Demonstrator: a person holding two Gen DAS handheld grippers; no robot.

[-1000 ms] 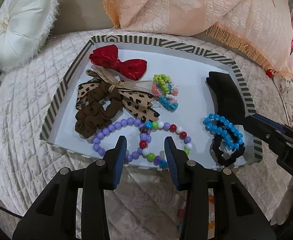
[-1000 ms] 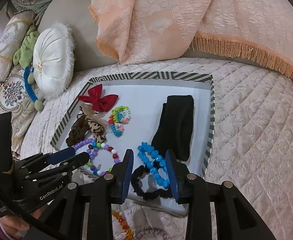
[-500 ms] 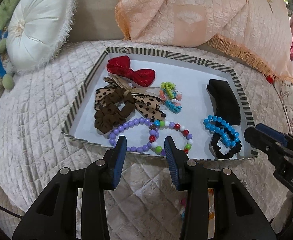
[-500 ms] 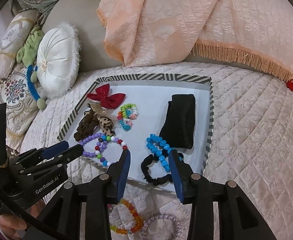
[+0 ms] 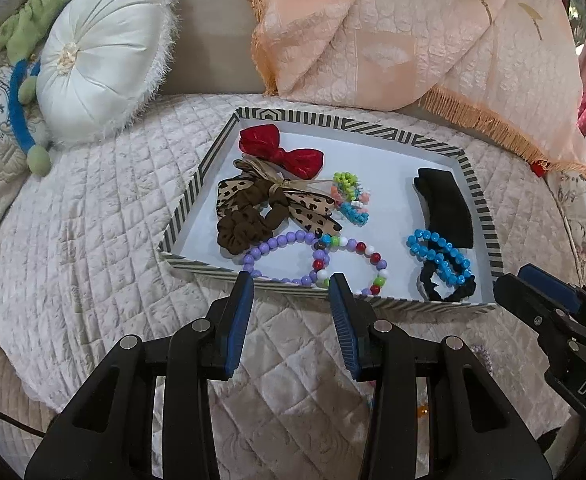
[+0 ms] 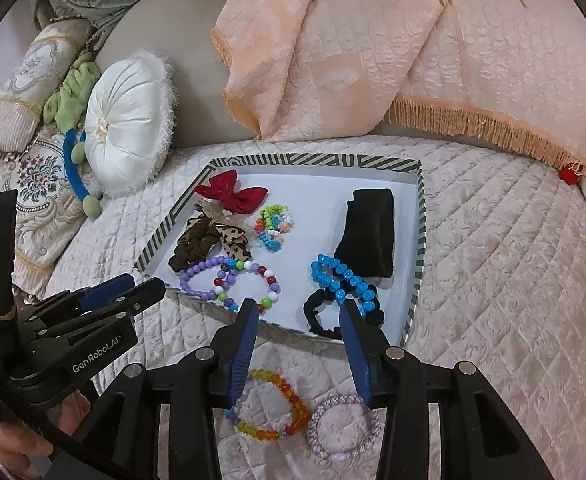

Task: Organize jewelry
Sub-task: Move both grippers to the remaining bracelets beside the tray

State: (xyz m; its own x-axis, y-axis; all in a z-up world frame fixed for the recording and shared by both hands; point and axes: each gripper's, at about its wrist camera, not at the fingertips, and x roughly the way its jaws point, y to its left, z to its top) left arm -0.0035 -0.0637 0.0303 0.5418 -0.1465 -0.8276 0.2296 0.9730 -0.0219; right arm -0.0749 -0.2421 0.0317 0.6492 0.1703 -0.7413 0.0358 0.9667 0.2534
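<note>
Change since a second ago: both grippers have backed off and lifted from the tray [image 5: 189,204]; it now sits farther up in both views, with more quilt showing in front of it.
Right jaws, change: have just been opening wider; nothing between them. Earlier they framed the blue bead bracelet [image 6: 343,280]; now they stand short of it, over the tray's near rim.
New in view: orange bead bracelet [image 6: 271,408] and pale purple ring bracelet [image 6: 345,428] lie on the quilt [image 6: 513,300], outside the tray, below the right jaws.
Left gripper [image 5: 291,280]: angled down toward the tray's near edge, jaws released, empty, tips just in front of the rim.
Right gripper [image 6: 299,308]: angled down, jaws released, empty; seen at the right edge of the left wrist view, beside the tray's near right corner.
Hand: part of a hand [image 6: 17,448] grips the left gripper's handle, low left in the right wrist view.
Tray: striped rim, pale floor, resting on the quilted bed.
Tray, left side: red bow [image 5: 279,152] at the back, leopard-print bow [image 5: 293,200] and brown scrunchie [image 5: 245,228] in front of it, touching.
Tray, middle: small heap of coloured bead pieces [image 5: 351,198]; purple bead bracelet [image 5: 277,256] overlaps a multicolour bead bracelet [image 5: 351,266] at the near edge.
Tray, right side: black folded band [image 5: 447,206]; blue bead bracelet lies across a black scrunchie [image 5: 449,290].
Behind: white round cushion [image 5: 101,64], peach fringed cover [image 5: 413,32].
</note>
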